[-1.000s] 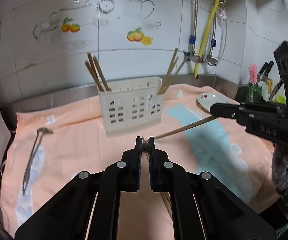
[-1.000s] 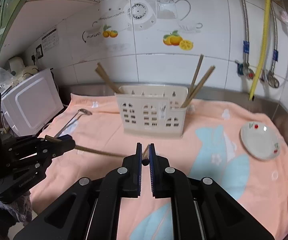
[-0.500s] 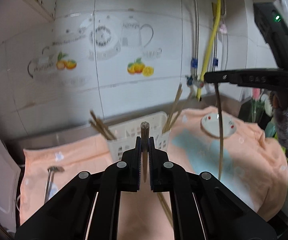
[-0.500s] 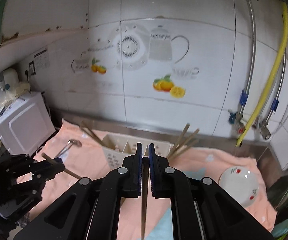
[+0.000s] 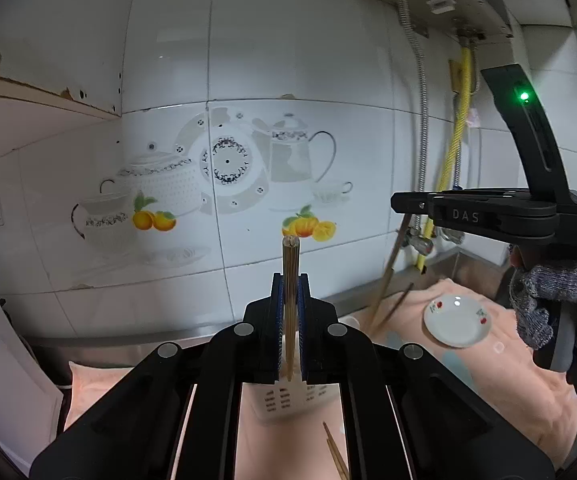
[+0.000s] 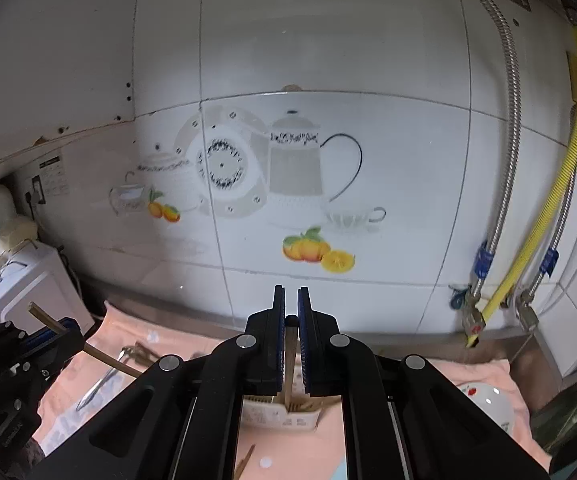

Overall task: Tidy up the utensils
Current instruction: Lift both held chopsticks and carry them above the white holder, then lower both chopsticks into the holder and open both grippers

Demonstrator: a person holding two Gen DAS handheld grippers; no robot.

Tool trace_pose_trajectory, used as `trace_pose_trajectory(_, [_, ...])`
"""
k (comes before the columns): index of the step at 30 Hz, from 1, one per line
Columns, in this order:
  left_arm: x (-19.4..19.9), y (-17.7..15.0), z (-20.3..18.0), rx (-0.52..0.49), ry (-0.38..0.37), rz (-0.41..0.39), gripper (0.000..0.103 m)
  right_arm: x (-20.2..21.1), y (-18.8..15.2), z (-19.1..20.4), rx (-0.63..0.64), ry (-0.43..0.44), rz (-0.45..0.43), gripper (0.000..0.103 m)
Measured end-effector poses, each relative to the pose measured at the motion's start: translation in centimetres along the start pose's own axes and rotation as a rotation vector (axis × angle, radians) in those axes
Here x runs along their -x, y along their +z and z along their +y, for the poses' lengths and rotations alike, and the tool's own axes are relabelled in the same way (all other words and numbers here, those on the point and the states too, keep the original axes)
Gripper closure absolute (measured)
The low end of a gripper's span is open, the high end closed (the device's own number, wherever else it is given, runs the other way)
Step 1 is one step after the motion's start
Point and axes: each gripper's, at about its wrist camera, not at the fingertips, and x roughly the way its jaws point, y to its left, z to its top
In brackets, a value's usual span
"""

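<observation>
My left gripper [image 5: 290, 280] is shut on a wooden chopstick [image 5: 290, 264] that stands upright between its pads, above the cream utensil holder [image 5: 284, 400]. My right gripper [image 6: 290, 292] is shut on a second chopstick [image 6: 289, 360], also upright, over the same holder [image 6: 280, 414]. In the left wrist view the right gripper [image 5: 398, 202] is at the right, with its chopstick [image 5: 386, 276] slanting down from it. The right wrist view shows the left gripper [image 6: 70, 332] at the left edge with its chopstick [image 6: 42, 314] sticking out of it.
A peach cloth [image 5: 488, 380] covers the counter. On it lie a white saucer [image 5: 456, 326], loose chopsticks [image 5: 334, 454] and a metal spoon [image 6: 100, 380]. A white microwave [image 6: 28, 280] stands at the left. Pipes and a yellow hose [image 6: 544, 240] run down the tiled wall.
Both grippers have risen from the cloth, each with a chopstick. The chopsticks have swung from lying to upright. The holder has dropped low in both views.
</observation>
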Motion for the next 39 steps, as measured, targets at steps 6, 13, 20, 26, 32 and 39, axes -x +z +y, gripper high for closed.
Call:
trace_pose_trajectory(6, [-2.4, 0.4, 1.1, 0.032, 0.016, 0.012, 0.098, -1.8, 0.6, 0.0, -0.002, -0.010, 0.008, 0.097])
trace_pose_trajectory(13, [-4.0, 0.3, 1.3, 0.035, 0.029, 0.029, 0.098, -1.9, 1.2, -0.2, -0.005, -0.020, -0.028, 0.097])
trace_pose_trajectory(20, [-5.9, -1.0, 1.6, 0.042, 0.033, 0.076, 0.098, -2.9, 1.6, -0.4, -0.014, -0.033, -0.047, 0.097])
trace_pose_trajectory(26, [-6.7, -1.9, 2.1, 0.057, 0.029, 0.104, 0.098, -5.2, -0.3, -0.7, -0.024, -0.029, -0.004, 0.097])
trace_pose_trajectory(32, [-6.9, -2.3, 2.1, 0.054, 0.022, 0.116, 0.097, -6.5, -1.9, -1.2, -0.037, -0.031, 0.039, 0.097])
trace_pose_trajectory(39, [-6.1, -2.1, 2.4, 0.078, 0.020, 0.108, 0.097, -5.9, -2.7, -2.1, -0.053, -0.036, 0.042, 0.096])
